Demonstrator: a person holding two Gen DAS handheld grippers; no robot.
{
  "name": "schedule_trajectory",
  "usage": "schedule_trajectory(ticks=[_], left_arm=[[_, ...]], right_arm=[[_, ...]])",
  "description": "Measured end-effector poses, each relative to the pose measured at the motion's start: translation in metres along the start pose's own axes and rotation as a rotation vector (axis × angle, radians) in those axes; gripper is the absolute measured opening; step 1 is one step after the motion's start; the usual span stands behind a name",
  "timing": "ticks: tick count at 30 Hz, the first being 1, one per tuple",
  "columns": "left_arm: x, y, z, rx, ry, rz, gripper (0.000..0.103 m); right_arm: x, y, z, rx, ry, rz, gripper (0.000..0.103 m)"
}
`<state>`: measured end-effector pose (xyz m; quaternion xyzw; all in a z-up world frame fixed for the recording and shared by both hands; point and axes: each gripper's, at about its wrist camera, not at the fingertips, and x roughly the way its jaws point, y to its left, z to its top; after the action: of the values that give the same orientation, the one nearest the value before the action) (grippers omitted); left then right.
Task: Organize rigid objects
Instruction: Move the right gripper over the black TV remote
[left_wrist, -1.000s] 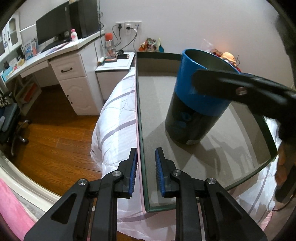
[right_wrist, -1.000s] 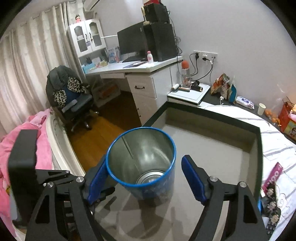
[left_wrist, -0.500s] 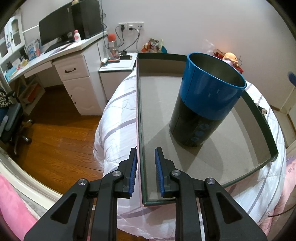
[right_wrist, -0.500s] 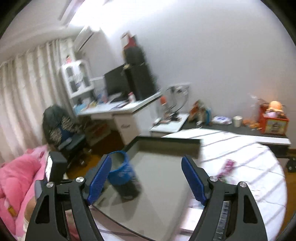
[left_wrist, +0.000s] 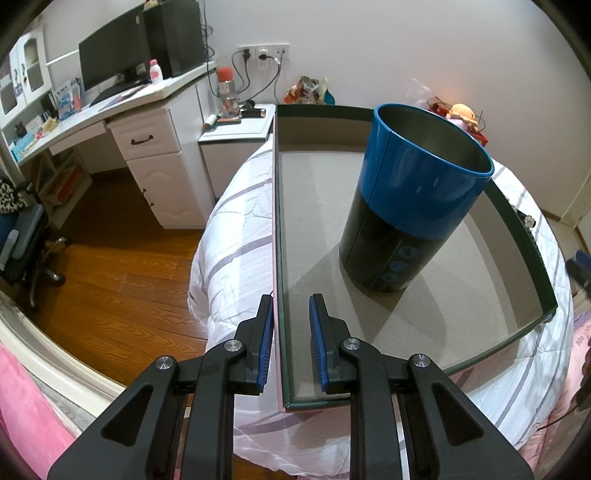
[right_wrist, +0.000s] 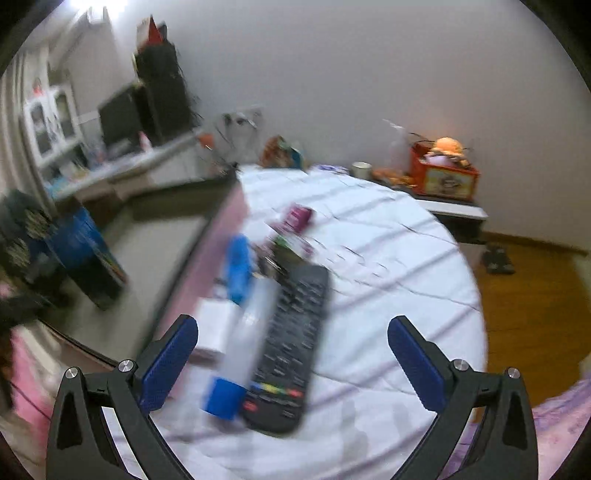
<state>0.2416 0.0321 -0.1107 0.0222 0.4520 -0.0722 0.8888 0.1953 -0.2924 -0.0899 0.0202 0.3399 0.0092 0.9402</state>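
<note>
Left tool (left_wrist: 291, 332) clamping tray wall (left_wrist: 277, 221); right tool (right_wrist: 291, 354) agape over remote (right_wrist: 291, 347), blurred clutter alongside.

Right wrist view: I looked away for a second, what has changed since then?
The right gripper let go of the blue can and swung right, open, over the remote on the bed. The can stayed upright in the tray; the left gripper kept straddling its wall.

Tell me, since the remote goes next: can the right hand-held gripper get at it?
Probably yes. The right hand-held gripper is open above the remote; a blue-capped item lies against its left side.
</note>
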Motion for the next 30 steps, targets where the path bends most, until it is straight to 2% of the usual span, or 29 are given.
schedule_trajectory(ticks=[5,10,13,18,22,25,30], left_arm=[[0.001,0.0,0.0,0.003,0.0,0.005,0.02],[0.001,0.0,0.0,0.002,0.001,0.005,0.02],[0.001,-0.001,0.0,0.004,0.001,0.006,0.02],[0.001,0.0,0.0,0.003,0.001,0.005,0.021],[0.002,0.0,0.0,0.002,0.001,0.001,0.021],[0.002,0.001,0.0,0.002,0.003,-0.002,0.021],[0.002,0.001,0.0,0.002,0.002,-0.001,0.021]], right_arm=[[0.008,-0.003,-0.016,-0.083,0.056,-0.173,0.103],[0.011,-0.007,-0.03,-0.078,0.095,-0.129,0.103],[0.014,0.0,-0.032,-0.099,0.1,-0.158,0.103],[0.017,-0.002,-0.033,-0.081,0.113,-0.151,0.103],[0.021,-0.011,-0.034,-0.042,0.141,-0.102,0.103],[0.008,-0.008,-0.035,-0.063,0.115,-0.117,0.103],[-0.012,0.002,-0.043,-0.089,0.073,-0.06,0.103]])
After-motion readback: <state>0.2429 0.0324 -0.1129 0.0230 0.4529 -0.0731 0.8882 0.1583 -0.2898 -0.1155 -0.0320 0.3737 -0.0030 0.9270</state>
